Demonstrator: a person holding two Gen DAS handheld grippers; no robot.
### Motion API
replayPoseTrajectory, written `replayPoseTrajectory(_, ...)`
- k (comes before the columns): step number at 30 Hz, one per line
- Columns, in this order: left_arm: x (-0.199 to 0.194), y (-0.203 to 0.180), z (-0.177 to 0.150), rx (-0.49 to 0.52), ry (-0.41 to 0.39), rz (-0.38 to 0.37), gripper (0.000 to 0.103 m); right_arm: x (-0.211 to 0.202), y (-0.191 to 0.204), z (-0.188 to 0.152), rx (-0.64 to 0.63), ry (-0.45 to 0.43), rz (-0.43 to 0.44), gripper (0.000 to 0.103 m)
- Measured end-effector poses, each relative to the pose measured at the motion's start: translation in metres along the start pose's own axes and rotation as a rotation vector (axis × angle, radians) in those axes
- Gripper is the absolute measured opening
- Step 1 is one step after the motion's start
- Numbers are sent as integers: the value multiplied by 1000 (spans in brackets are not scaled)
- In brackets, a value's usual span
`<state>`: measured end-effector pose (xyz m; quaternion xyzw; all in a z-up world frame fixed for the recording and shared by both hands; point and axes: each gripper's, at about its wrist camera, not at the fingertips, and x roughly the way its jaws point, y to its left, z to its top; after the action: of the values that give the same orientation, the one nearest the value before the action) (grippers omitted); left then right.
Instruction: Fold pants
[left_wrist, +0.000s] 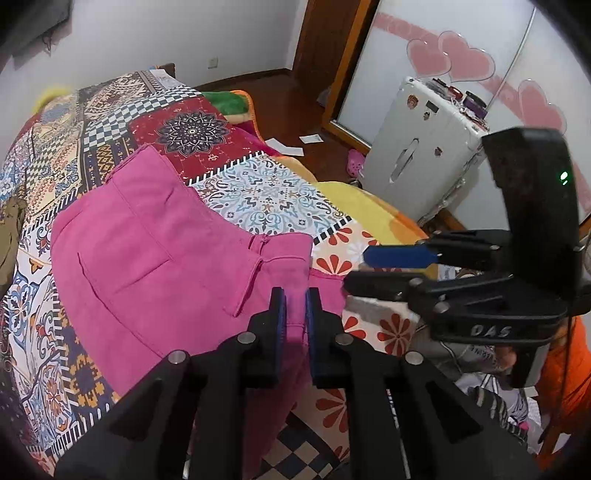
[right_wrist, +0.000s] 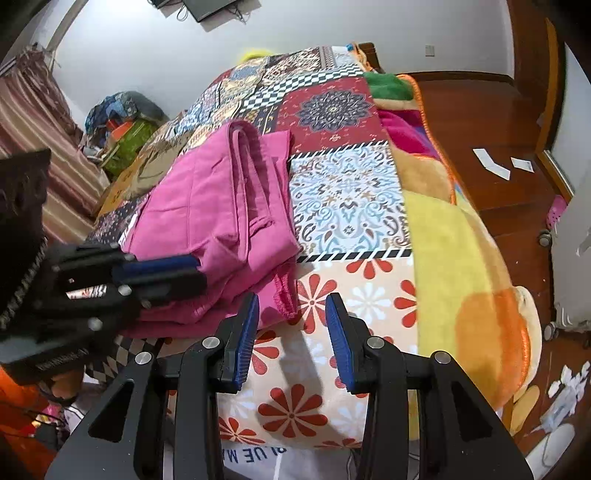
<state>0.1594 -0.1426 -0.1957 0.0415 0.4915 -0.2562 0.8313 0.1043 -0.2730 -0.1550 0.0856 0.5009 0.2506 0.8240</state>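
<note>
A patchwork bedspread (right_wrist: 347, 199) covers the bed, a white suitcase (left_wrist: 417, 162) standing on the floor at far right. Folded pink pants (left_wrist: 155, 251) lie on its near left part. The left gripper (left_wrist: 295, 321) is pinched on the pants' near edge; the right gripper (right_wrist: 291, 336), jaws wide apart, holds nothing.

Left tongs (left_wrist: 295, 314) pinching pink pants (left_wrist: 147, 251)
</note>
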Motion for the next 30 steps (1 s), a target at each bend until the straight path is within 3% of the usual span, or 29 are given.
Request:
replayPoseTrajectory(3, -1, 0, 1, 0, 3, -2, 18, -3, 1, 1, 10, -14, 3, 36)
replayPoseTrajectory(5, -5, 3, 3, -7, -4, 1, 36, -7, 3, 3, 8, -26, 6, 36)
replayPoseTrajectory(8, -21, 8, 3, -29, -39, -12, 46, -14, 8, 6, -7, -49, 13, 35)
replayPoseTrajectory(15, -73, 42, -7, -78, -170, 117, 52, -9, 34, 16, -71, -77, 39, 38)
replayPoseTrajectory(19, -75, 72, -24, -141, -144, 190, 52, 12, 47, 20, -110, -50, 17, 38)
replayPoseTrajectory(23, -62, 90, -42, -191, -95, 200, 52, 28, 47, 22, -97, -32, 18, 38)
replayPoseTrajectory(24, -58, 91, -45, -193, -86, 199, 52, 30, 48, 22, -108, -32, 29, 37)
replayPoseTrajectory(28, -54, 90, -49, -178, -92, 219, 53, 25, 53, 20, -152, -61, 3, 15)
replayPoseTrajectory(30, -53, 88, -48, -172, -94, 224, 53, 20, 53, 21, -146, -83, 2, 13)
